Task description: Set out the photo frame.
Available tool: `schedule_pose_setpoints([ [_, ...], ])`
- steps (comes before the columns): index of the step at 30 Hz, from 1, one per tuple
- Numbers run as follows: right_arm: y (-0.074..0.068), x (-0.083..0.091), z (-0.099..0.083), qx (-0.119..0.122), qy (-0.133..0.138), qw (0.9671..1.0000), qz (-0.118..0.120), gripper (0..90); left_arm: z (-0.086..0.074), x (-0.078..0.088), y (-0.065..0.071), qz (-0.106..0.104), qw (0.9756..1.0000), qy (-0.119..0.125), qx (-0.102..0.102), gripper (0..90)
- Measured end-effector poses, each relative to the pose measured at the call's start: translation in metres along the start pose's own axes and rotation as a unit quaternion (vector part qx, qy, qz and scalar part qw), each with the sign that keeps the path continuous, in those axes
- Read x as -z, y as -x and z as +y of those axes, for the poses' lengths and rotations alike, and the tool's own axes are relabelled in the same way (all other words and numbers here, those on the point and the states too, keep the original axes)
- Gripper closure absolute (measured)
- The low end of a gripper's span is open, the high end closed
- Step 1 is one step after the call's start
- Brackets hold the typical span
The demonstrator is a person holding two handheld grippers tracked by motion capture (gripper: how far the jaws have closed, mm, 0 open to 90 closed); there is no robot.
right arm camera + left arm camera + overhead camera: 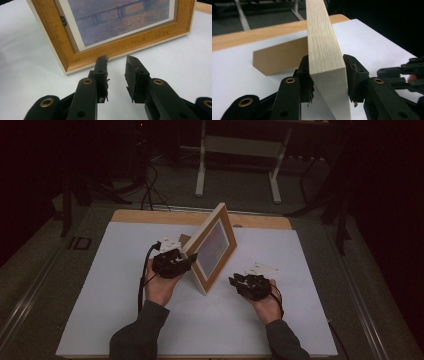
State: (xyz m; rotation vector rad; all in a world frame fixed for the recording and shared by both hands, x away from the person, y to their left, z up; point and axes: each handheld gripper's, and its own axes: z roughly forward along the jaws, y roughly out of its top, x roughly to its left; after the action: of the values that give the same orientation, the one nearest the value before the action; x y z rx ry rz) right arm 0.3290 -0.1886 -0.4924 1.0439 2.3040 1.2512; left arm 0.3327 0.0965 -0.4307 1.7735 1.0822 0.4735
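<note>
Wood, pale on its outer edge and honey-toned on its face, makes up the one picture frame (212, 247) on the white table (115, 285). It stands tilted near the middle, its lower edge on the table and a brown cardboard easel flap (278, 58) reaching out behind it.

At the left, the left gripper (172, 262) pinches the frame's near edge, one jaw pressed on each side of the pale wood, as the left gripper view shows. To the right, the right gripper (250, 284) rests just in front of the frame's face with its jaws spread and nothing between them; in the right gripper view the frame's lower corner lies just beyond the jaw tips, apart from them.

My judgement of the risk: the frame is held at a single edge, so it could pivot or slip in the worn pads and fall flat on its face if the left hand loosens before the flap bears the weight.

Count: one frame, one flap, two grippers, two hands.
</note>
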Motion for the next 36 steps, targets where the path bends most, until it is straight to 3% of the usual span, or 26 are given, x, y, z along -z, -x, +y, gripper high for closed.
schedule_pose_setpoints([
  [5,-0.001,0.0,0.001,0.002,0.0,1.0,0.001,70.9,-0.002,-0.004,0.001,0.002,0.9998,0.011,0.014,65.8],
  [14,0.003,0.003,0.0,-0.001,0.003,1.0,-0.003,70.8,-0.002,-0.003,-0.007,-0.026,0.9992,0.009,0.03,67.8],
  [24,0.007,0.005,0.003,0.001,0.001,1.0,-0.008,70.7,0.004,-0.004,-0.023,-0.054,0.9983,-0.009,0.019,68.1],
  [32,0.01,0.005,0.003,0.0,-0.001,0.9999,-0.011,70.7,0.008,-0.005,-0.042,-0.092,0.9956,-0.019,0.011,68.6],
  [36,0.012,0.004,0.004,-0.001,-0.002,0.9999,-0.013,70.8,0.008,-0.007,-0.05,-0.118,0.9928,-0.016,0.009,68.6],
])
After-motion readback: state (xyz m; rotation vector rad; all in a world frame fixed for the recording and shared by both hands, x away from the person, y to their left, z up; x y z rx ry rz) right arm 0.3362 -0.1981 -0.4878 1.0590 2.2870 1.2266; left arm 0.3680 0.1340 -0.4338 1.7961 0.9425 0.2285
